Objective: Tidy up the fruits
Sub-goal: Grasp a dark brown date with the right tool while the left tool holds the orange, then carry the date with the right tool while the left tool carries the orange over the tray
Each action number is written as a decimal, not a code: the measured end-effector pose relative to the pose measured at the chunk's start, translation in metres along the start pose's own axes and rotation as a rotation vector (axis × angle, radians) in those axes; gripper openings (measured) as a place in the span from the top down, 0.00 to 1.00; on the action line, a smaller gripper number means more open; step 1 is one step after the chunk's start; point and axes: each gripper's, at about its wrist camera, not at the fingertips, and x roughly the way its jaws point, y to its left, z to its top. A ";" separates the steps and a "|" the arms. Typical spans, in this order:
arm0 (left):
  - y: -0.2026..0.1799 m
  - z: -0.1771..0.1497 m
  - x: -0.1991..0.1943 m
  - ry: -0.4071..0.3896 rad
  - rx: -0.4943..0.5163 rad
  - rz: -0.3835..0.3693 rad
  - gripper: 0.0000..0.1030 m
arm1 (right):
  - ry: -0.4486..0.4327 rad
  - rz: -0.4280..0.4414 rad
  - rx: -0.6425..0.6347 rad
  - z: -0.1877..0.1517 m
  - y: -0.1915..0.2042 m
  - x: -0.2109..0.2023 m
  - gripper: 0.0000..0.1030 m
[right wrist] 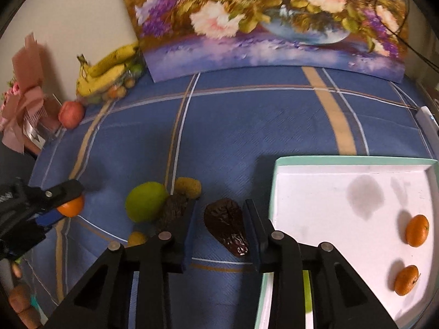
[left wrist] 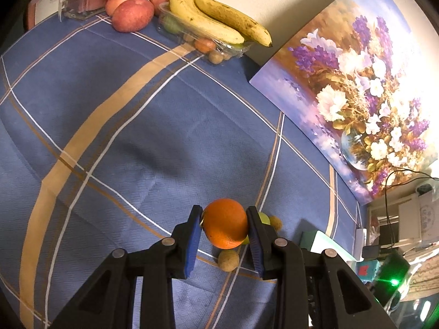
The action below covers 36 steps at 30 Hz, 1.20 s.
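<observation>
I am gripping an orange point(left wrist: 225, 227) between the blue pads of my left gripper point(left wrist: 224, 235), my jaws pressing on both its sides just above the cloth. Below it a small tan fruit point(left wrist: 228, 260) is lying, and a green fruit point(left wrist: 264, 217) is peeking out behind my right finger. My right gripper point(right wrist: 219, 230) is hanging with its jaws apart, straddling a dark wrinkled fruit point(right wrist: 227, 226) without touching it; beside it a green pear-like fruit point(right wrist: 145, 201), a spiky brown fruit point(right wrist: 172, 210) and a yellow-brown fruit point(right wrist: 188, 187) are sitting close together. Everything is resting on a blue checked cloth point(left wrist: 137, 126) crossed by tan and white stripes, covering the tabletop. A flower painting point(left wrist: 356, 90) is leaning against the pale wall at the far edge. To my right a white tray with a mint rim point(right wrist: 329, 159) is holding two mandarins point(right wrist: 417, 230) near its right side. Far off, a clear plastic punnet point(left wrist: 219, 50) of small fruits is carrying bananas point(left wrist: 219, 19), with red apples point(left wrist: 133, 14) just beside it.
</observation>
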 end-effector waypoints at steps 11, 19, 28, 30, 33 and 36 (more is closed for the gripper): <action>-0.001 0.000 0.002 0.000 0.007 0.008 0.67 | -0.006 -0.067 -0.048 -0.003 0.005 0.009 0.67; 0.000 0.000 0.001 -0.006 0.012 0.011 0.67 | -0.021 -0.071 -0.057 -0.003 0.006 0.009 0.67; 0.001 0.000 -0.003 -0.020 0.022 0.010 0.67 | -0.045 -0.030 0.004 -0.004 -0.002 -0.002 0.68; -0.001 -0.001 -0.005 -0.029 0.032 0.013 0.67 | -0.060 -0.009 0.039 -0.004 -0.007 -0.009 0.68; -0.005 -0.002 -0.011 -0.043 0.058 0.013 0.67 | -0.077 0.019 0.074 -0.003 -0.011 -0.020 0.68; -0.012 -0.004 -0.016 -0.055 0.088 0.016 0.67 | -0.096 0.033 0.094 -0.002 -0.012 -0.032 0.68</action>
